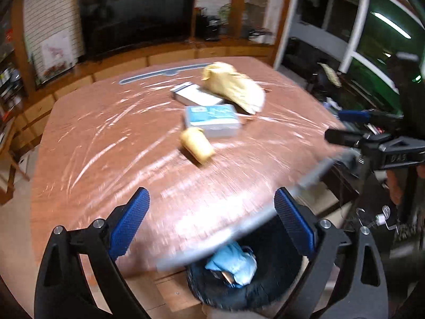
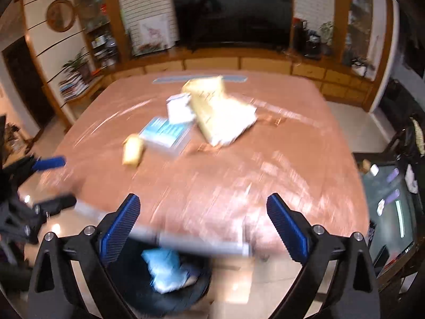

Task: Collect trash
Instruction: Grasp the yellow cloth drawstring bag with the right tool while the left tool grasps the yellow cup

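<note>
Left gripper: jaws spread wide, nothing between them. Right gripper: same, wide and empty. Both hang over near table edge, tilted down.

Just below jaws: black bin, set under table edge, likely so trash drops straight in. Pale blue crumpled wad already inside.

Ahead of jaws, mid-table, well apart from them: small yellowish cup on its side, blue-white box beside it, white box behind, tan paper bag farthest. All four uncollected. Cup nearest, probably next pick.

Beyond table: dark TV.
</note>
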### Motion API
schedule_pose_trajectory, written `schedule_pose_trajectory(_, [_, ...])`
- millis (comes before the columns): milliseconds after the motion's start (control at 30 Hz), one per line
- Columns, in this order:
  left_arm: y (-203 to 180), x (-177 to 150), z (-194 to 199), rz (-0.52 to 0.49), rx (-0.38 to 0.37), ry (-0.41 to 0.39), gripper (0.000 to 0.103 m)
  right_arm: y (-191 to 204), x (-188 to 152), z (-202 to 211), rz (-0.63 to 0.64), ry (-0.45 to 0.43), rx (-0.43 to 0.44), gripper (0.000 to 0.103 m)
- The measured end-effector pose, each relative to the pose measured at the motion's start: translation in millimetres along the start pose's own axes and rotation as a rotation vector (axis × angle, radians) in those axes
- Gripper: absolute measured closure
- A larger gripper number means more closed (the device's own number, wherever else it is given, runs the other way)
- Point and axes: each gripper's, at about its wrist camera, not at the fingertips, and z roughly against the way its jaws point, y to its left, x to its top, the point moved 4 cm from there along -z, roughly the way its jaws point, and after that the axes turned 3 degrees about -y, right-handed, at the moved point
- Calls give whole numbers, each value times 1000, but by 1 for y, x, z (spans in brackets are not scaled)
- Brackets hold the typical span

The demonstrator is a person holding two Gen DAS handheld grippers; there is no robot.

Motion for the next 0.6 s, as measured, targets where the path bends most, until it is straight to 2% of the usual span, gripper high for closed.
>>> schedule_pose_trajectory(167, [4, 18, -44, 0, 46, 43, 7, -11, 46, -48, 25, 24, -23, 9])
schedule_pose_trajectory(267, [5, 21, -58, -38, 58, 63, 7, -11, 60, -78, 52, 50, -31, 9])
schedule_pose_trajectory(433, [10, 26, -75, -80, 67, 90, 8, -3, 74, -104, 117, 73, -51, 9])
schedule_pose_trajectory(600, [14, 29, -83, -61, 54, 107, 18, 3, 87, -133, 159, 97, -65, 9])
